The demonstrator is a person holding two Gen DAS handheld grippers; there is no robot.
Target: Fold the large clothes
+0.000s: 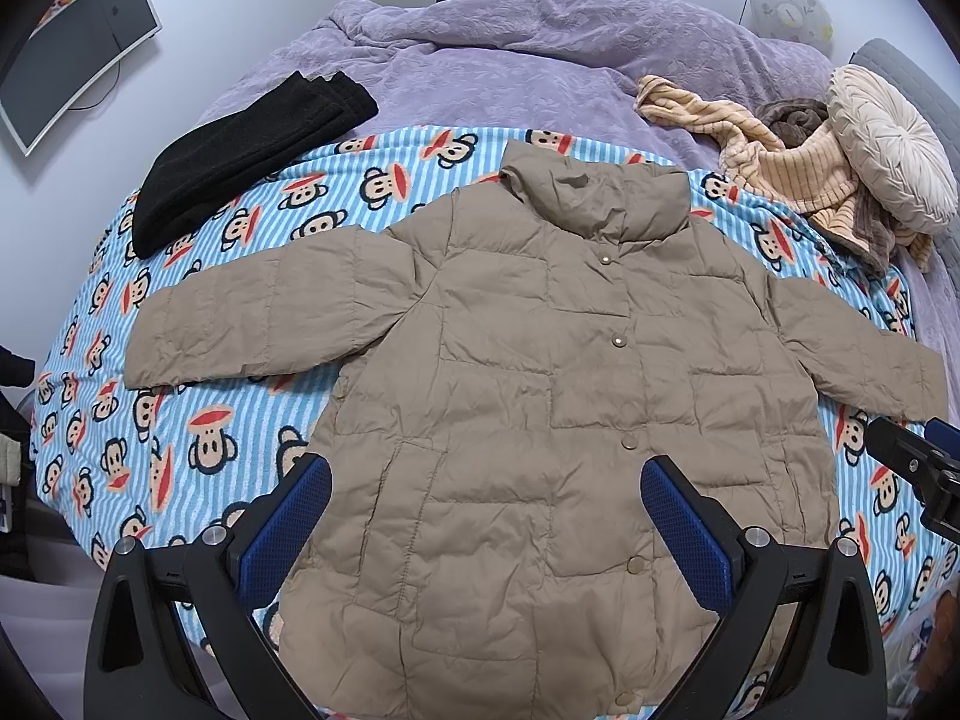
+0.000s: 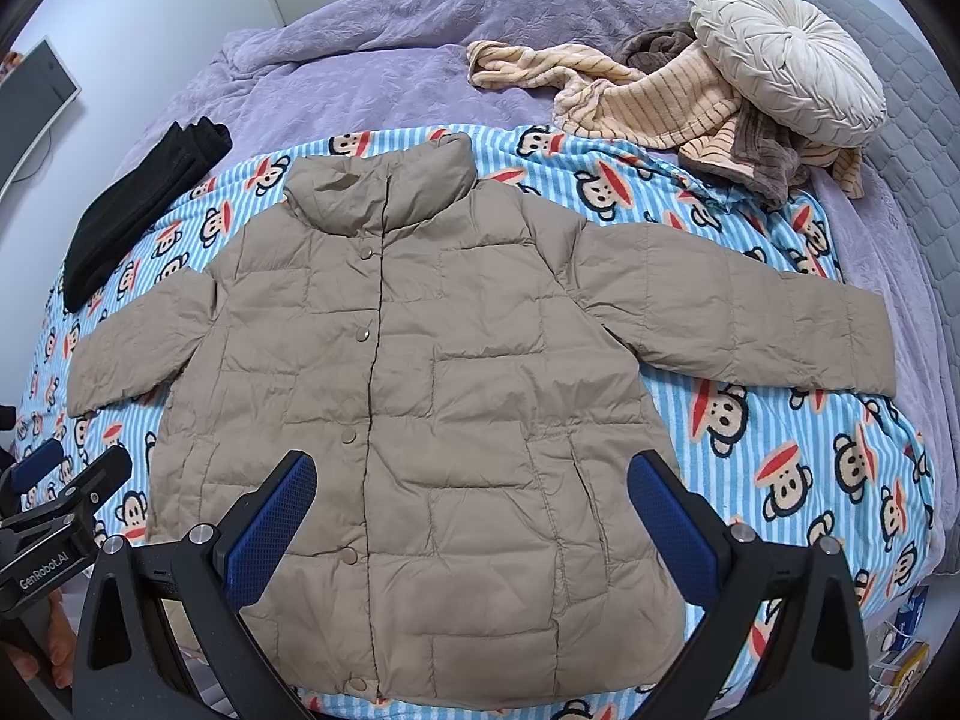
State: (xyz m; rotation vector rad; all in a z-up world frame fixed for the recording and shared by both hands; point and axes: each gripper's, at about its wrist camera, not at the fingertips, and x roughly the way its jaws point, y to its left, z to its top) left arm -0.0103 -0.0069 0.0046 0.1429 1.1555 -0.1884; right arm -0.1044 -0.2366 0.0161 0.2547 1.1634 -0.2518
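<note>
The tan puffer jacket (image 1: 528,396) lies flat, front up and snapped shut, sleeves spread to both sides on the monkey-print blanket (image 1: 198,438), evidently laid out so folding can begin. The left gripper (image 1: 486,516) and right gripper (image 2: 474,510) both hover over its lower hem, jaws wide, holding nothing. A folded black garment (image 1: 240,156) lies well beyond the left gripper, clear of the work.

I count one tan jacket (image 1: 540,396) with five snaps down its front, spread on one monkey-print blanket (image 1: 198,420), and one folded black garment (image 1: 240,162) at ten o'clock. At two o'clock lie one round cream cushion (image 1: 888,150) and one heap of striped fleece (image 1: 780,162). Two grippers are in sight, mine on the left (image 1: 486,516) and right (image 2: 471,510), both spread wide.
</note>
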